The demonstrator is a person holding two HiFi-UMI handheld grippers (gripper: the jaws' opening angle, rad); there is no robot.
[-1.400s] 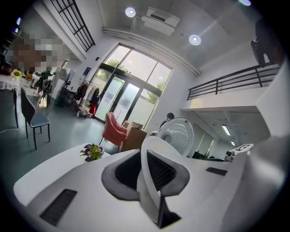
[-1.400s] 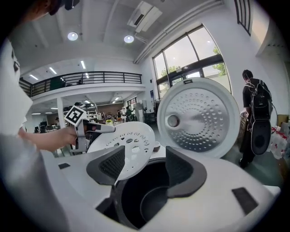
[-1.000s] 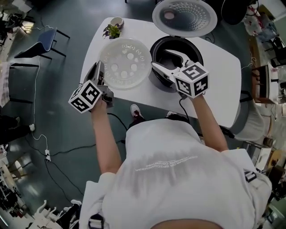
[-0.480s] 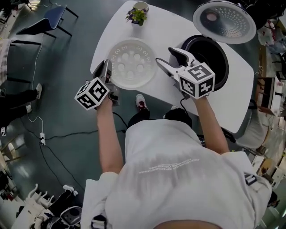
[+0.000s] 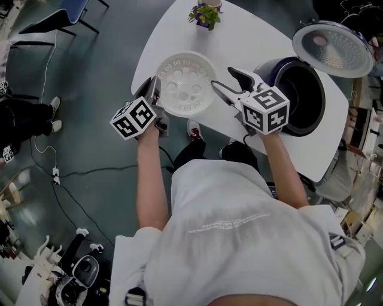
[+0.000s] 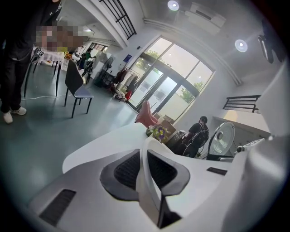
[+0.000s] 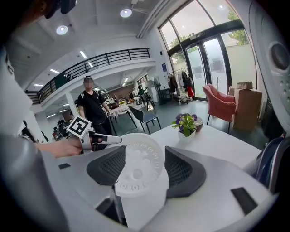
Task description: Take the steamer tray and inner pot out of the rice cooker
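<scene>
The steamer tray (image 5: 185,80), white with round holes in its bottom and nothing in it, is out of the rice cooker (image 5: 272,69) and over the near left part of the white table (image 5: 251,36). I cannot tell if it stands on the table or hangs just above it. The cooker stands to the right of the tray, on the right part of the table. Its lid (image 5: 332,48) is up, with the dotted inner side showing. The dark inner pot (image 5: 302,98) sits inside the cooker body; what it contains cannot be seen.

At the far edge of the table there is a small potted plant (image 5: 205,13), well apart from the tray. On the grey floor to the left are a chair (image 5: 66,9) and a thin cable (image 5: 60,179), and a standing person's legs (image 5: 24,113) show at the picture's edge. Nothing lies between the tray and the cooker except the right gripper (image 5: 221,77).

The left gripper (image 5: 152,89) is at the left rim of the tray. Its fingers (image 6: 124,170) are almost together, and the thin white rim is pinched between the two pads. The right gripper's fingers (image 7: 183,170) stand wide apart at the opposite rim. The near edge of the tray reaches in between them, but the pads do not press on it.
</scene>
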